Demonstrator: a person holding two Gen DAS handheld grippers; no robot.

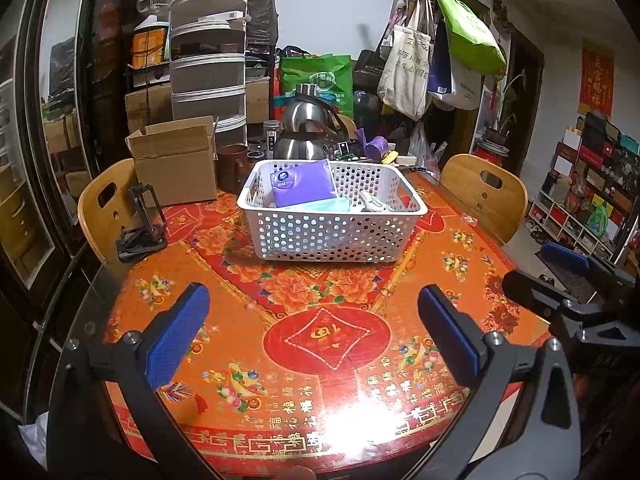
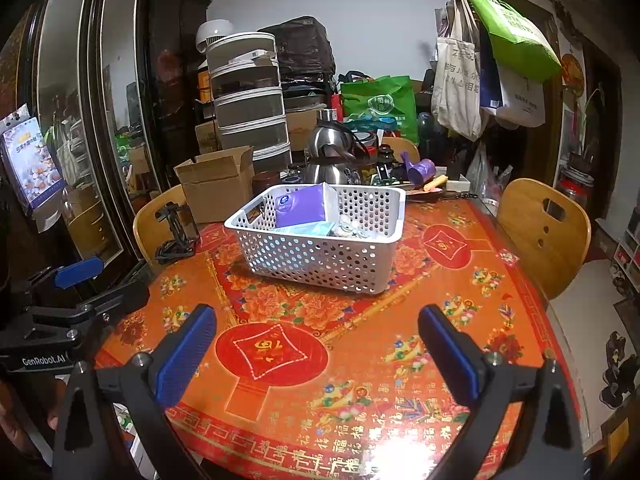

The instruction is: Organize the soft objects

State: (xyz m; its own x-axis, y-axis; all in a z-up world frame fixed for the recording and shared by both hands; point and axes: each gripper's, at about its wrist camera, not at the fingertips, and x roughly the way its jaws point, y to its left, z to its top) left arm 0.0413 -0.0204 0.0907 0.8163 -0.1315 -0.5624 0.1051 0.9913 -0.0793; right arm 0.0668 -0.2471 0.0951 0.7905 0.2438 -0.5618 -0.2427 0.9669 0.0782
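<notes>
Your left gripper and right gripper both gape wide and empty at lower frame, the white basket with its purple pack at centre

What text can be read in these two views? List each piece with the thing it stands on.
"GenRobot.AI": on the left claw body, seen from the right wrist.
"福": repeated along the table cloth border.
"天官賜福": on the red wall hanging.
Purple packet in the white basket: label too small.
Canvas tote: print blurred.
</notes>
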